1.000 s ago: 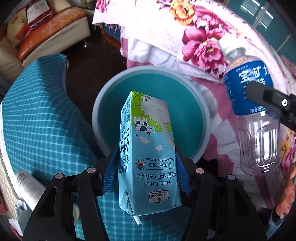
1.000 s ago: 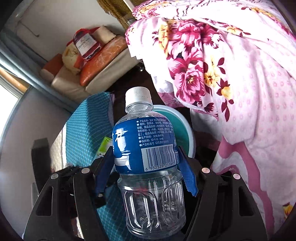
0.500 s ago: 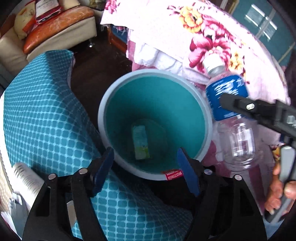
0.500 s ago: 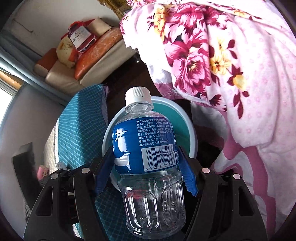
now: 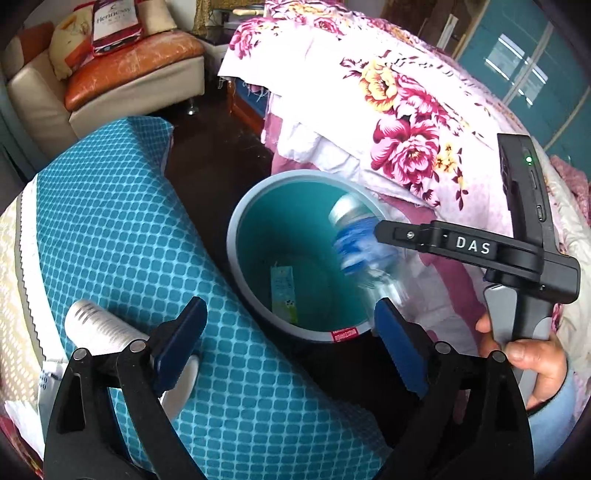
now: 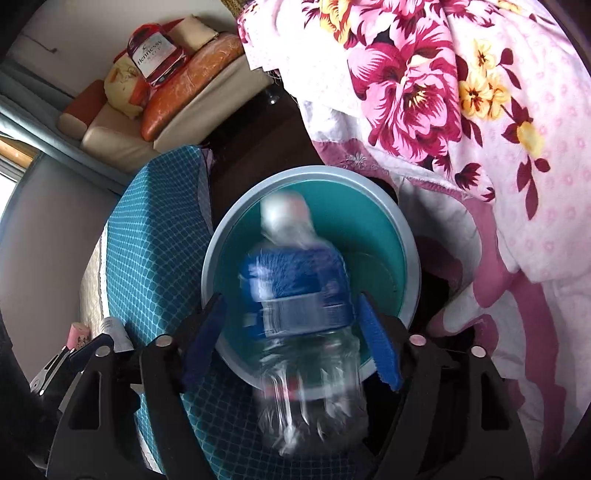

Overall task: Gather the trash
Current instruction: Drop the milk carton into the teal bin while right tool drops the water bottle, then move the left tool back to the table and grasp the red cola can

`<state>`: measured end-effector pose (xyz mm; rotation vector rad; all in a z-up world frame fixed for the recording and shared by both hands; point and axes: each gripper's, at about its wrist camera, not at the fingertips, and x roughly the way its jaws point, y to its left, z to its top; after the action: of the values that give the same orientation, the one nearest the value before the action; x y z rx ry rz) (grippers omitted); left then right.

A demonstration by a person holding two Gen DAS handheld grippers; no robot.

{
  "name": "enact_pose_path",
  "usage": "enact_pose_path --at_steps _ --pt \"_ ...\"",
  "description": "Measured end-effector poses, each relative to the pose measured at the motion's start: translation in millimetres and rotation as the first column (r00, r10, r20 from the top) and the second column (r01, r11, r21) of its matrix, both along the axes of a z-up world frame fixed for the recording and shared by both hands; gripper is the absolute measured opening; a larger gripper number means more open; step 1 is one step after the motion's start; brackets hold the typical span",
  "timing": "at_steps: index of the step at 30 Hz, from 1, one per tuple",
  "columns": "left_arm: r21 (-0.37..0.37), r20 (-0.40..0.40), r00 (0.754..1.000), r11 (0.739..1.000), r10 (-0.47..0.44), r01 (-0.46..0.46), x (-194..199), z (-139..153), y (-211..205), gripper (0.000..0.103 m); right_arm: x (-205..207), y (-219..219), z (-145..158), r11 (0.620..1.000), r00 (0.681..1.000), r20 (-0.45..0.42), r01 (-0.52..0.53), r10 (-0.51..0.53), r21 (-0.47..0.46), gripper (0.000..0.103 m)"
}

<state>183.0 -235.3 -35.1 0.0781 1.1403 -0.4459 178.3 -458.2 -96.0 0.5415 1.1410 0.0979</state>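
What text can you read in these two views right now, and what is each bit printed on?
"DAS": on the right gripper, on its black arm.
"Hennessy": on the red bag on the sofa.
Bottle label: blurred, unreadable.
Milk carton in the bin: too small.
Red sticker on the bin rim: too small.

Clear plastic bottle (image 6: 299, 314) with blue label and white cap, motion-blurred, cap end tipped toward the mouth of the bin, body over the near rim. Round bin (image 5: 236, 258), pale grey outside and teal inside, upright on the dark floor. Light blue milk carton (image 5: 283, 291) lying flat on the bottom of the bin.
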Motion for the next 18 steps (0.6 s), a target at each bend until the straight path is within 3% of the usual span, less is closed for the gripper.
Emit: enact_pose_path --at_steps 18 --pt "-0.011 0.025 0.995 0.996 0.094 -0.094 -53.8 23.7 70.1 0.092 -56.9 28.8 39.8 0.996 0.999 0.013 -0.04 0.041 -0.084 0.083"
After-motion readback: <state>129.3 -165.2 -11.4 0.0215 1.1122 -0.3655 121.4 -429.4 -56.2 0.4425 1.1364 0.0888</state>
